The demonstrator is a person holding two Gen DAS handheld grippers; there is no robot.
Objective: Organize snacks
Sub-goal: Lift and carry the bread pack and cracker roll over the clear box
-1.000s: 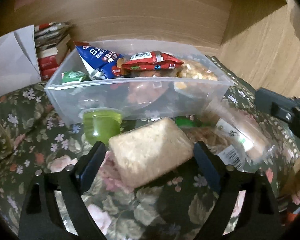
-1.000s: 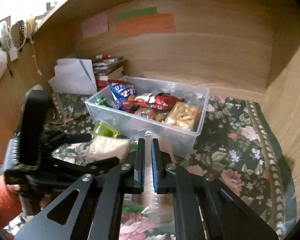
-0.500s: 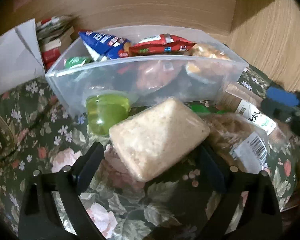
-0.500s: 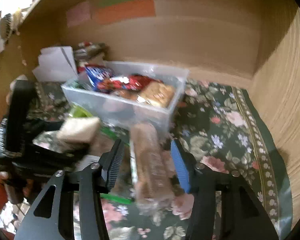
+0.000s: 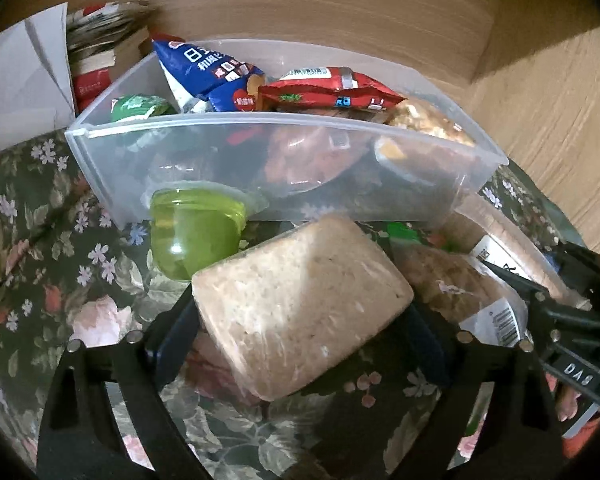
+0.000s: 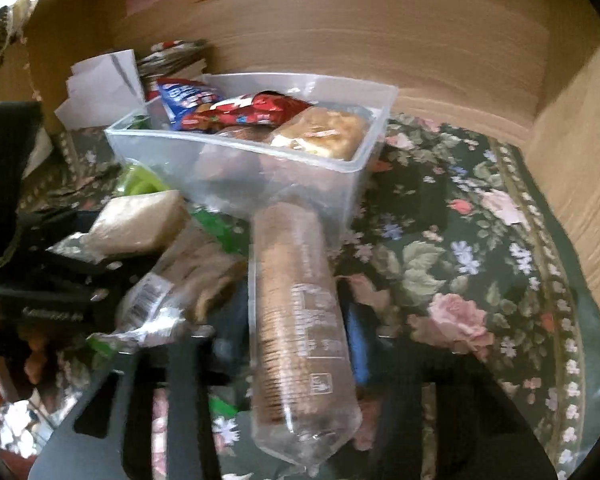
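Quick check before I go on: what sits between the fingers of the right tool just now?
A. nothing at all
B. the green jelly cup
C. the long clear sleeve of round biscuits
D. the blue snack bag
C: in the right wrist view the biscuit sleeve lies lengthwise between the right tool fingers, its far end by the clear bin, while the green jelly cup stands on the cloth beside the bin.

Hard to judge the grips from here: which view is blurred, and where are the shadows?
Right wrist view: motion-smeared throughout, the biscuit sleeve between the claw fingers soft-edged. Left wrist view: sharper, shadow across the rice cake, plastic bin evenly lit, corners bent by fisheye.
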